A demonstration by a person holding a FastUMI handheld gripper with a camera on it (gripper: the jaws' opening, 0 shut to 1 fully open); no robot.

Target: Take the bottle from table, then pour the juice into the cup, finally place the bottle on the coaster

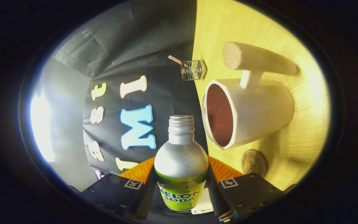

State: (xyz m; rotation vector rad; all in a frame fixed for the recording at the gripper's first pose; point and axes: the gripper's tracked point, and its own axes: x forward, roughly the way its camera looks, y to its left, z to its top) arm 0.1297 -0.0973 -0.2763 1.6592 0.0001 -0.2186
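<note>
Sideways, hand-held gripper [181, 183] clasping bottle [181, 161] (uncapped), cup [247, 113]

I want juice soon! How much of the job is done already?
Picking up looks done: the gripper is shut on the bottle, tipped sideways with its open mouth near the cup. Pouring is in hand, though no juice stream shows. Left: setting the bottle on the coaster beside the cup.
</note>
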